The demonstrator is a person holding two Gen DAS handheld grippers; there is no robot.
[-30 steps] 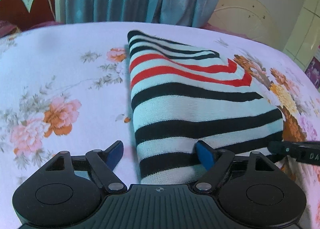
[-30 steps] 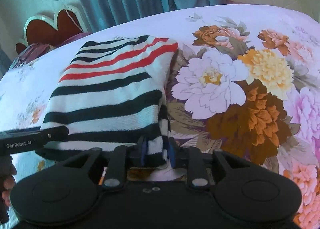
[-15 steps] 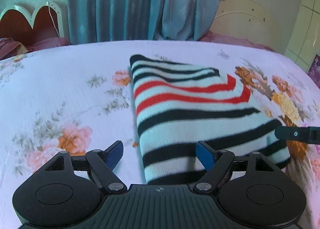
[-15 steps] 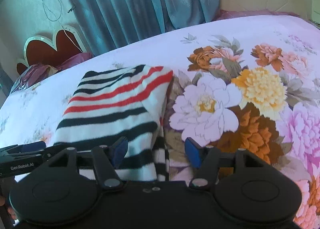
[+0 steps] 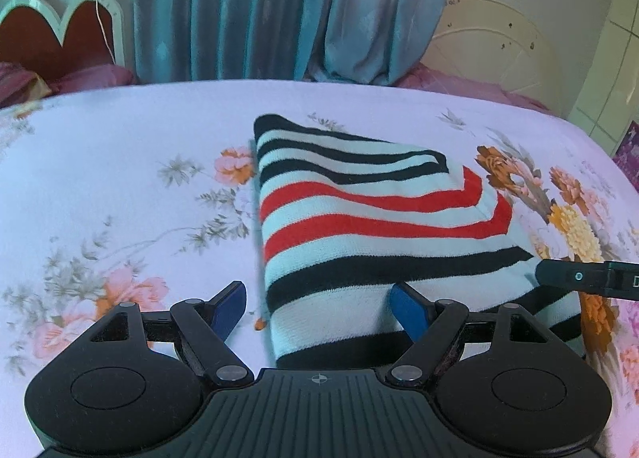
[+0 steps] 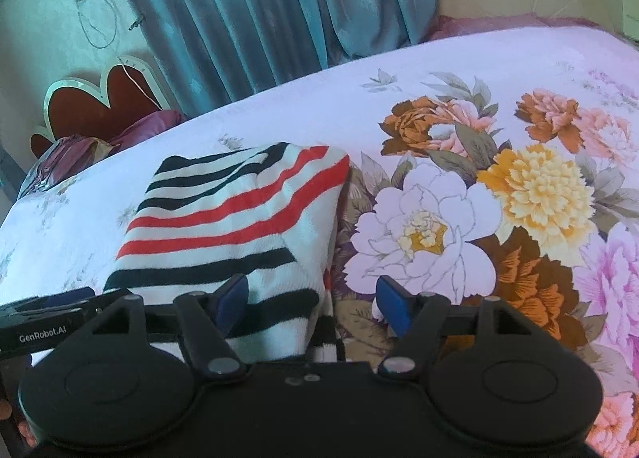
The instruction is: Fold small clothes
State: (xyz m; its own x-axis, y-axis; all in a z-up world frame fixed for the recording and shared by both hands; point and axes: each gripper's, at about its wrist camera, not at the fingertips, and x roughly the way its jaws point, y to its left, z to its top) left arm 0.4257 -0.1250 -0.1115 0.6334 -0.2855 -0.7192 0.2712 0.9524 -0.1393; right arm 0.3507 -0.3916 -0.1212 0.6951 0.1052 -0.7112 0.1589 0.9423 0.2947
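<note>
Striped in black, red and white, the folded sweater [image 5: 359,234] fills the centre of our left wrist view on the floral bedsheet [image 5: 120,178] with our left gripper [image 5: 317,306] spread wide at its near edge, while in the right wrist view the sweater [image 6: 223,234] lies left of centre, our right gripper [image 6: 311,302] equally wide over its lower right corner.

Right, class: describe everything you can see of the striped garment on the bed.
The striped garment is a knitted piece in white with black and red bands, folded into a compact, roughly rectangular bundle. It lies flat on the floral bedsheet. Both the left gripper and the right gripper hover open at its near edge, gripping nothing.
</note>
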